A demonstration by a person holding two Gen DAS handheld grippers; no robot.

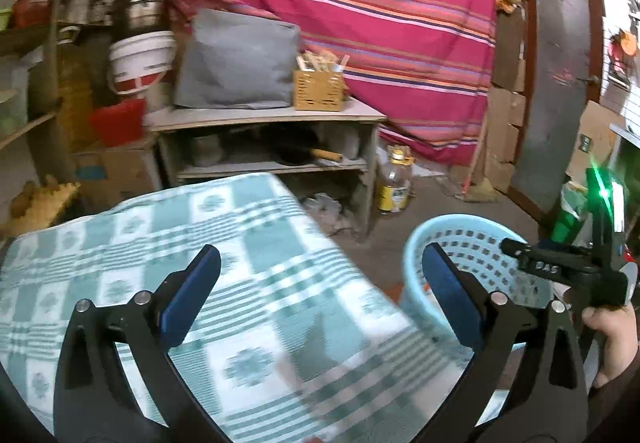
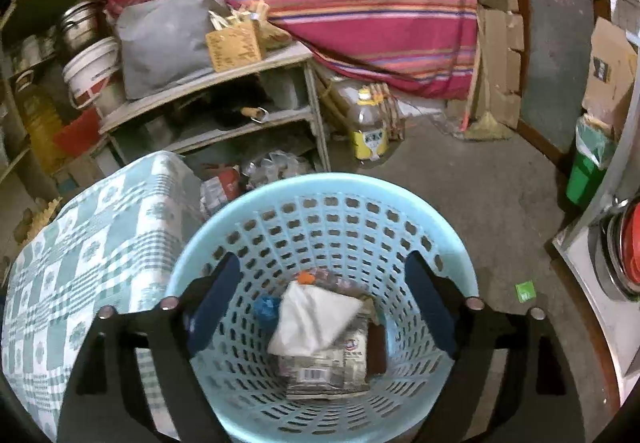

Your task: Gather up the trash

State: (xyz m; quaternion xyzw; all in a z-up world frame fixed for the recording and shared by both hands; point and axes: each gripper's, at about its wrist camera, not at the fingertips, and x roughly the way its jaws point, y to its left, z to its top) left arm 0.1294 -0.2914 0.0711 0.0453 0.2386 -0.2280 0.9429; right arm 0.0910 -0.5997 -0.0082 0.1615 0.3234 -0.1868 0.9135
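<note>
A light blue perforated basket (image 2: 320, 199) stands on the floor beside the table; it also shows in the left wrist view (image 1: 460, 231). Inside lie a white crumpled paper (image 2: 316, 317), a printed wrapper (image 2: 328, 371) and small blue and orange bits. My right gripper (image 2: 324, 303) is open and empty, held just above the basket's mouth. My left gripper (image 1: 320, 291) is open and empty above the table with the green checked cloth (image 1: 140, 243). The right gripper's body (image 1: 568, 267) and the hand holding it show at the right of the left wrist view.
A low shelf unit (image 1: 264, 119) with a grey cushion and a wooden box stands behind the table. A plastic oil bottle (image 2: 368, 123) stands on the floor. A green scrap (image 2: 525, 290) lies right of the basket. A green bin (image 2: 588, 171) stands at far right. A striped cloth hangs behind.
</note>
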